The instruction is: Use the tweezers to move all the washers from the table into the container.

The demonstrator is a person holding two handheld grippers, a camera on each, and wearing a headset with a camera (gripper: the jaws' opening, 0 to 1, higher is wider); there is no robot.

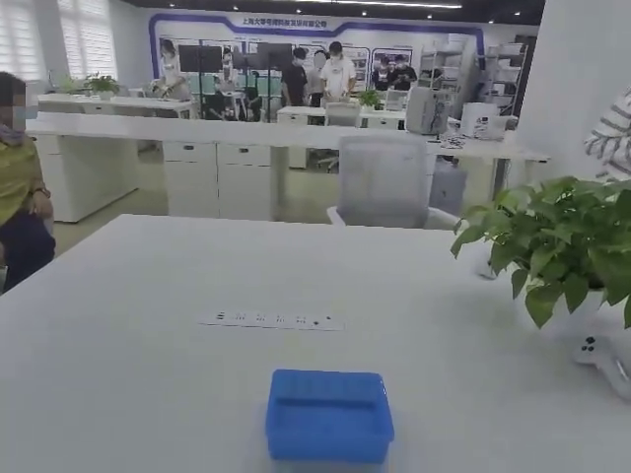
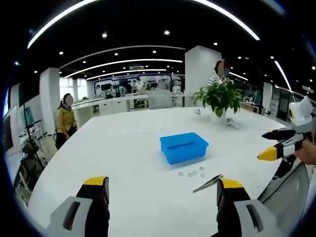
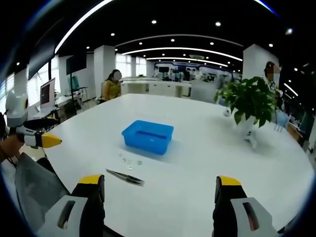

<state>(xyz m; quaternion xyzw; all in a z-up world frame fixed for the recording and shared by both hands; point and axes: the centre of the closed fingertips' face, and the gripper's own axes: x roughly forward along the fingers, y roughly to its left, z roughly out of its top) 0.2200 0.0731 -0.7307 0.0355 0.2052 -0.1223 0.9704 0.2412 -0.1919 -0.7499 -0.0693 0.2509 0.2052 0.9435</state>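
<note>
A blue plastic container (image 1: 329, 414) sits on the white table (image 1: 148, 345), seen also as the container (image 2: 183, 146) and the container (image 3: 147, 136). Several small washers (image 2: 191, 174) lie on the table just in front of it, the same washers (image 3: 128, 160) showing in the right gripper view. Metal tweezers (image 3: 125, 177) lie near them, their tip (image 2: 207, 182) close to the left gripper's right jaw. My left gripper (image 2: 163, 190) is open and holds nothing. My right gripper (image 3: 160, 190) is open too, above the near table edge.
A potted green plant (image 1: 567, 241) stands at the right of the table, with a white controller (image 1: 603, 360) beside it. A strip of sockets (image 1: 268, 319) lies flush in the table beyond the container. People stand and sit in the office behind.
</note>
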